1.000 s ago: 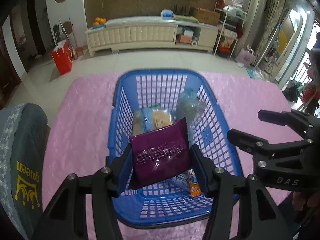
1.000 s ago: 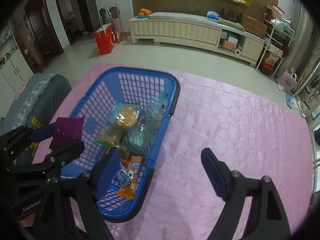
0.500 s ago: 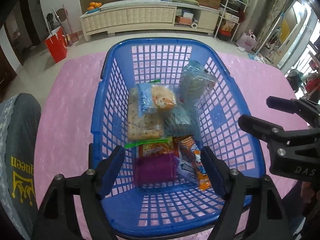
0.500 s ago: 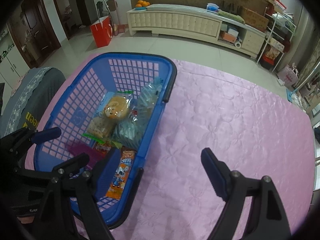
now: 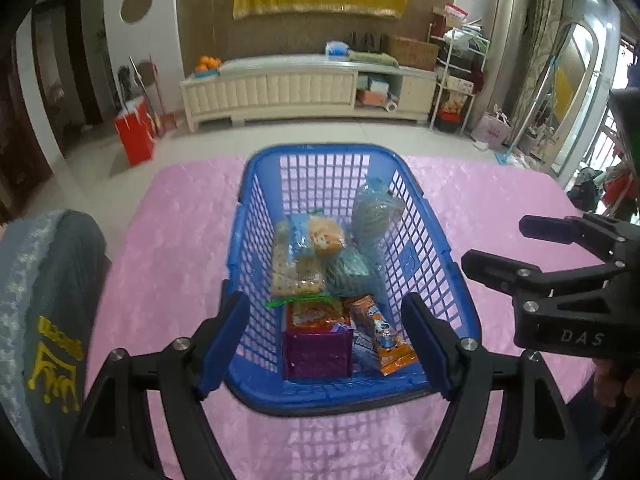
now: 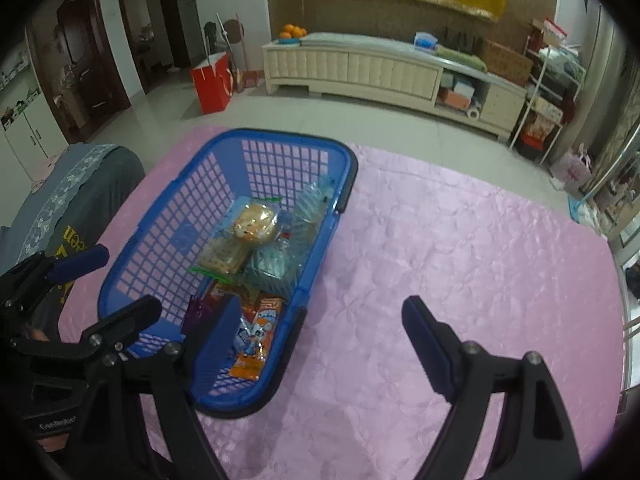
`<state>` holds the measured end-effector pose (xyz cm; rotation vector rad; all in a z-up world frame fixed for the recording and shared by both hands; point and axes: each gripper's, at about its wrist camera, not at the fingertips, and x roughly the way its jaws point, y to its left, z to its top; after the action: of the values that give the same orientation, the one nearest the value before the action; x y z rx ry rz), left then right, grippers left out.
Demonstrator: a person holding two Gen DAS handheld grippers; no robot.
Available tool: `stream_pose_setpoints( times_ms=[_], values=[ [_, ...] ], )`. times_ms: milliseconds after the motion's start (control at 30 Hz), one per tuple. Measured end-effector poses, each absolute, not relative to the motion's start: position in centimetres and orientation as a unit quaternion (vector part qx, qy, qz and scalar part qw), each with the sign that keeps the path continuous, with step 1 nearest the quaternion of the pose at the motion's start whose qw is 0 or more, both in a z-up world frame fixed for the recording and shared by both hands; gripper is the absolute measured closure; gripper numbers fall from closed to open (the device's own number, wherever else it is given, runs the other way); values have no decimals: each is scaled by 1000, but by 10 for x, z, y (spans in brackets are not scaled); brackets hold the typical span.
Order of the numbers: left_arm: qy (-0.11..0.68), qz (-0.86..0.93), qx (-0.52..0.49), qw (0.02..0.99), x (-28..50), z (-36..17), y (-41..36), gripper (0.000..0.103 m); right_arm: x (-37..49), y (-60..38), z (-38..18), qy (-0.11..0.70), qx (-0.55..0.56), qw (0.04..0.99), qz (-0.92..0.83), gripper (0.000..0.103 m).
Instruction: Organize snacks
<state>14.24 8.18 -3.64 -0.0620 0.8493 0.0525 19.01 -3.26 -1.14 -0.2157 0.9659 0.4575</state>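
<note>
A blue plastic basket (image 5: 256, 240) stands on the pink tablecloth (image 5: 160, 240) and shows in the right wrist view too (image 6: 160, 232). In it lie a purple packet (image 5: 318, 354) at the near end, an orange snack bar (image 5: 380, 334), a red-orange pack (image 5: 316, 314), a cracker bag (image 5: 296, 276), a bun (image 5: 326, 236) and clear teal bags (image 5: 374, 212). My left gripper (image 5: 328, 344) is open and empty, above the basket's near end. My right gripper (image 6: 320, 340) is open and empty, over the cloth beside the basket's right wall; it also shows in the left wrist view (image 5: 496, 248).
A grey chair back (image 5: 44, 300) with yellow print stands at the table's left edge. Beyond the table are a tiled floor, a red bag (image 5: 134, 134) and a long cream cabinet (image 5: 308, 92). Pink cloth (image 6: 460, 240) stretches right of the basket.
My left gripper opened and let the purple packet drop into the basket's near end, then drew back and up. The right gripper stayed open and shifted only slightly.
</note>
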Motion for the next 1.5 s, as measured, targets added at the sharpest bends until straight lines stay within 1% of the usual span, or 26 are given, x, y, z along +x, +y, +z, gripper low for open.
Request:
stream_pose_setpoints(
  times_ms=[200, 333, 400, 433, 467, 533, 600, 667, 700, 767, 800, 833, 1000, 1267, 1500],
  values=[
    [362, 35, -33, 931, 108, -19, 70, 27, 155, -46, 13, 405, -116, 883, 207, 17],
    [313, 54, -5, 948, 80, -7, 51, 27, 134, -59, 25, 375, -117, 897, 202, 17],
    [305, 54, -11, 951, 72, -5, 48, 26, 120, -69, 30, 362, -110, 904, 198, 17],
    [300, 52, -18, 952, 66, -2, 47, 20, 113, -72, 33, 353, -111, 909, 191, 17],
    [295, 52, -21, 954, 61, 0, 46, 17, 105, -75, 35, 340, -118, 916, 179, 17],
    [272, 54, -25, 961, 46, 5, 42, 16, 87, -81, 41, 310, -127, 927, 171, 17],
    [265, 53, -30, 962, 37, 6, 40, 14, 74, -87, 44, 296, -118, 931, 176, 17],
    [263, 48, -31, 963, 32, 7, 38, 7, 64, -92, 47, 291, -101, 934, 183, 17],
    [262, 45, -28, 964, 28, 8, 35, 0, 60, -95, 49, 289, -91, 934, 186, 15],
    [249, 54, -17, 967, 20, 14, 30, 0, 55, -99, 52, 282, -81, 937, 187, 9],
    [242, 54, -15, 969, 16, 18, 28, 0, 51, -100, 55, 277, -77, 939, 189, 2],
    [235, 53, -17, 970, 10, 23, 27, 0, 48, -102, 58, 271, -75, 941, 189, 0],
    [213, 51, -16, 976, -10, 38, 23, 0, 27, -117, 69, 236, -52, 954, 179, 0],
    [205, 36, -13, 978, -37, 44, 6, 0, 3, -133, 72, 229, -28, 956, 183, 0],
    [207, 25, -7, 978, -39, 43, -2, 0, -12, -139, 79, 216, -23, 959, 179, 0]
  ],
)
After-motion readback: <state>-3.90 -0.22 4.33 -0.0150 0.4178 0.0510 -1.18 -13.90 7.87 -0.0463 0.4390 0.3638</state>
